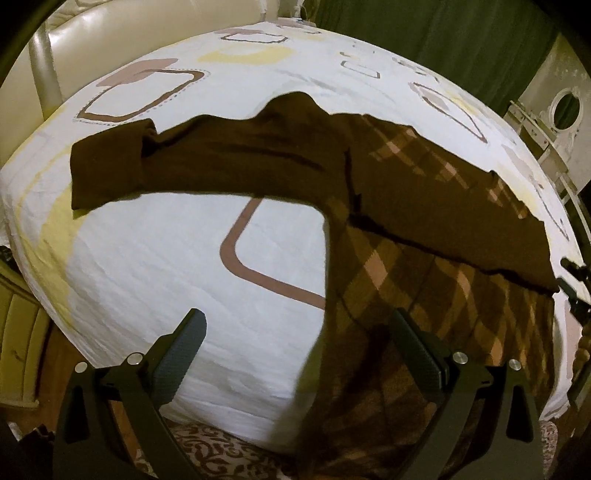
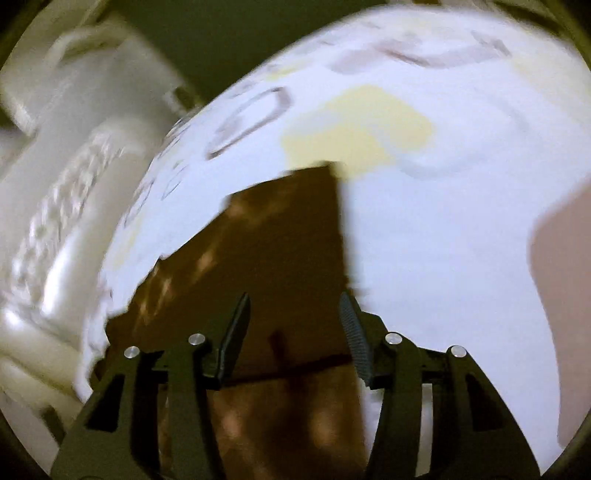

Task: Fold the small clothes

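A dark brown garment (image 1: 280,158) lies spread on the bed's white sheet (image 1: 155,258). One plain sleeve (image 1: 107,166) reaches left, and a brown-and-tan plaid part (image 1: 424,280) runs to the right and down over the bed's near edge. My left gripper (image 1: 297,321) is open wide above the sheet, with the garment's edge below its right finger (image 1: 413,343) and nothing held. In the blurred right wrist view, my right gripper (image 2: 293,306) is open just above a folded brown panel of the garment (image 2: 288,236); nothing is clamped between its pads.
The sheet has brown rounded-square outlines and pale yellow patches. A cream padded headboard (image 1: 92,40) stands at the back left, with a green curtain (image 1: 424,33) behind. White furniture with a round mirror (image 1: 561,107) is at the right. Patterned carpet (image 1: 221,454) lies below the bed's near edge.
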The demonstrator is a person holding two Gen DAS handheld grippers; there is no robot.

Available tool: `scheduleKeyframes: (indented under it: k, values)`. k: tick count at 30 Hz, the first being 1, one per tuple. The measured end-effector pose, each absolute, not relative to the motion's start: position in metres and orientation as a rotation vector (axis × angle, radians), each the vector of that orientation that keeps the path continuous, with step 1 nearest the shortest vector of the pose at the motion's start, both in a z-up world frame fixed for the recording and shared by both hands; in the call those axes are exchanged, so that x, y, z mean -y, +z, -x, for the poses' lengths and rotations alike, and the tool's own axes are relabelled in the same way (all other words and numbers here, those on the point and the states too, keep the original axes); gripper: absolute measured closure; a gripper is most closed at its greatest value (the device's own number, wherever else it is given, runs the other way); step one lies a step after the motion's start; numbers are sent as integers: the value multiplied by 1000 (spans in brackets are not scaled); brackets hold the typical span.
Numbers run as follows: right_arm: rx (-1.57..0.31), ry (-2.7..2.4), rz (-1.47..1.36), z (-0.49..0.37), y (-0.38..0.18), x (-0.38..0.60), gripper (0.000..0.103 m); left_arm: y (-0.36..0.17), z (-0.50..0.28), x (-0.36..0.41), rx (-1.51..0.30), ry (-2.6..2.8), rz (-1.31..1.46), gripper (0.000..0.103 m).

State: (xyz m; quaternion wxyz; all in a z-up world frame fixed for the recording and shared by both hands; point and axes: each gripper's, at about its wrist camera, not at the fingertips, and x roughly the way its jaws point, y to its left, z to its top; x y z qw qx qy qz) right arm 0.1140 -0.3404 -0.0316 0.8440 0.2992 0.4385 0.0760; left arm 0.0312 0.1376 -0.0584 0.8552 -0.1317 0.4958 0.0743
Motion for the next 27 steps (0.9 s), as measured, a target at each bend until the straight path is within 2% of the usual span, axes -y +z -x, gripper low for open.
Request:
scheduleKeyframes:
  k: [3,6,8,10,12,20,27]
  values:
    - [-968,201,-751,-118,-57,361,53,-60,-34,-133,-1054,157,263,4]
    - [-951,235,-735,-120,-58,362,54,-60,-35,-129,-1054,165,241,4]
    - [-951,251,-713,-120,-58,357,63,-61,-35,-127,-1059,170,237,4]
    - [-973,273,-679,-120,-58,348,87,-62,-35,-126,-1063,173,240,4]
    - [-993,276,-633,-120,-59,340,94,-62,-36,-125,-1058,176,236,4]
    - [-976,248,-631,-111,-61,350,96,-65,-36,-126,-1054,174,242,4]
    - [-963,244,-660,-109,-54,350,90,-66,-35,-142,-1061,164,289,4]
